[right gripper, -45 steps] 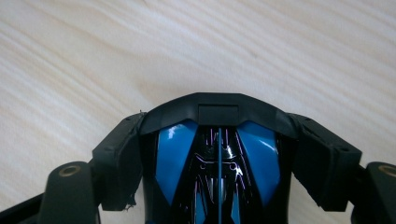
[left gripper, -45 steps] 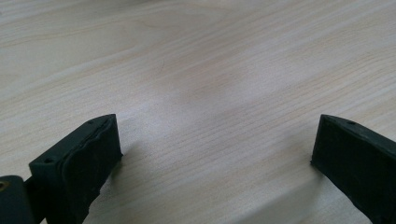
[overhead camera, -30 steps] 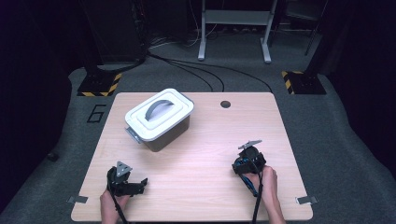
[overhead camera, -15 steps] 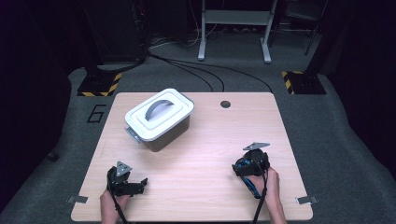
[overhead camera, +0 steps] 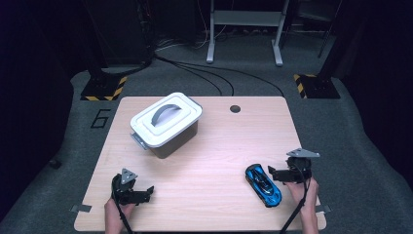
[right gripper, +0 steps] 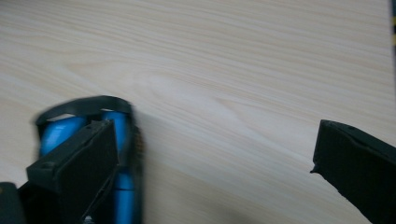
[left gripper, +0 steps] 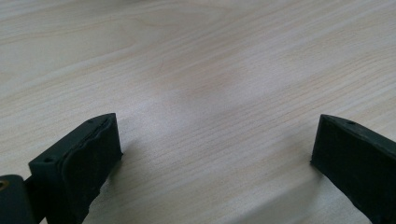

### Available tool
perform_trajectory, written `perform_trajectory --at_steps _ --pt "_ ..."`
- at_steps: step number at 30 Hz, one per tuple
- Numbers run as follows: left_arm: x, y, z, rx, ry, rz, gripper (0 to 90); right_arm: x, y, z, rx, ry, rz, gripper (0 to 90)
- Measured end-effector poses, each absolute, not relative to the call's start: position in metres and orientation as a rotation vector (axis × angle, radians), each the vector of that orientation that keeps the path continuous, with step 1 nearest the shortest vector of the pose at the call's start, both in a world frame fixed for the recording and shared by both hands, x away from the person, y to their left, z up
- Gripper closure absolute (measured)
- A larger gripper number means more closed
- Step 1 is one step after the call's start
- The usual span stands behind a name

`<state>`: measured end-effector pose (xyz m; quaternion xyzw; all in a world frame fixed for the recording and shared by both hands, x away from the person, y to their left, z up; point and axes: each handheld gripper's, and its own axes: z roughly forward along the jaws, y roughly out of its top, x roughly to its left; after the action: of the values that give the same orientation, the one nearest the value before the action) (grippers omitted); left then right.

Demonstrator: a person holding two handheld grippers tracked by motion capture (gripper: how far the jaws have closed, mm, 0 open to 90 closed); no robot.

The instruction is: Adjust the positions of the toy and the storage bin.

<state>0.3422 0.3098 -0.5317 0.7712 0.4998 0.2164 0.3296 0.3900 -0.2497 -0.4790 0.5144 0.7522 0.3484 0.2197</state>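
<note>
Blue toy car [overhead camera: 263, 185] is lying just beside our right gripper [overhead camera: 273, 174], jaws spread wide; we are resting our left gripper [overhead camera: 148, 191], equally wide, on the pale wooden table [overhead camera: 214, 146].

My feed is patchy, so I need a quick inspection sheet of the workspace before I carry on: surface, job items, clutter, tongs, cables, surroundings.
Surface: light wood table, one round hole near the far edge.
Job's things: blue toy car lies on the table near the right front; white-lidded box with grey handle stands far left, lid on.
Clutter: nothing seen.
Tongs: left tongs open, low over bare wood; right tongs open, beside the car, one jaw in front of it, not gripping.
Cables: one trails from each tool toward the person; black cables cross the floor beyond the table.
Surroundings: grey carpet, hazard-striped bases, metal frame legs behind.
</note>
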Motion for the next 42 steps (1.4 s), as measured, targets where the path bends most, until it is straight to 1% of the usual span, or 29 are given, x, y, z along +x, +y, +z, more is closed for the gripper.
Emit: perform_trajectory --at_steps 2,3,5,10,14,19,21,24,27,28,29,31,32,33,35,38,40,42 --pt "0.343 0.310 -0.532 2.019 1.301 0.561 1.3 0.391 -0.263 -0.485 1.447 2.066 0.965 0.0" --pt "0.343 0.310 -0.532 2.019 1.301 0.561 1.3 0.391 -0.263 -0.485 1.447 2.066 0.965 0.0" --pt "0.344 0.310 -0.532 2.030 1.289 0.555 1.2 0.395 -0.277 -0.497 1.474 2.054 0.922 0.0" --pt "0.348 0.312 -0.531 2.047 1.250 0.540 1.2 0.403 -0.283 -0.514 1.497 2.069 0.875 0.0" --pt "0.349 0.311 -0.530 2.059 1.245 0.525 2.1 0.406 -0.281 -0.525 1.500 2.098 0.835 0.0" --pt "0.350 0.310 -0.526 2.092 1.217 0.509 10.0 0.405 -0.283 -0.527 1.490 2.084 0.862 0.0" --pt "0.351 0.309 -0.521 2.111 1.205 0.476 10.2 0.404 -0.282 -0.527 1.484 2.078 0.866 0.0" --pt "0.351 0.308 -0.515 2.104 1.196 0.473 7.9 0.404 -0.282 -0.527 1.489 2.079 0.870 0.0" --pt "0.352 0.307 -0.499 2.074 1.178 0.455 6.6 0.404 -0.283 -0.528 1.482 2.079 0.870 0.0" --pt "0.353 0.308 -0.489 2.059 1.163 0.459 5.6 0.404 -0.283 -0.528 1.482 2.078 0.870 0.0" --pt "0.353 0.308 -0.489 2.059 1.163 0.459 5.0 0.404 -0.283 -0.528 1.482 2.078 0.870 0.0" --pt "0.356 0.309 -0.469 2.045 1.136 0.461 4.5 0.404 -0.283 -0.528 1.483 2.077 0.870 0.0" --pt "0.356 0.309 -0.469 2.045 1.136 0.461 4.5 0.404 -0.283 -0.528 1.483 2.077 0.870 0.0" --pt "0.359 0.310 -0.458 2.043 1.112 0.478 4.5 0.404 -0.283 -0.528 1.483 2.077 0.870 0.0" --pt "0.361 0.309 -0.452 2.038 1.108 0.491 4.4 0.404 -0.283 -0.528 1.483 2.077 0.870 0.0" --pt "0.370 0.309 -0.433 2.045 1.081 0.498 3.4 0.404 -0.283 -0.528 1.484 2.076 0.869 0.0" --pt "0.373 0.309 -0.429 2.038 1.079 0.501 3.0 0.404 -0.283 -0.528 1.484 2.076 0.869 0.0" --pt "0.382 0.308 -0.418 2.035 1.069 0.516 2.5 0.404 -0.283 -0.528 1.479 2.080 0.867 0.0"
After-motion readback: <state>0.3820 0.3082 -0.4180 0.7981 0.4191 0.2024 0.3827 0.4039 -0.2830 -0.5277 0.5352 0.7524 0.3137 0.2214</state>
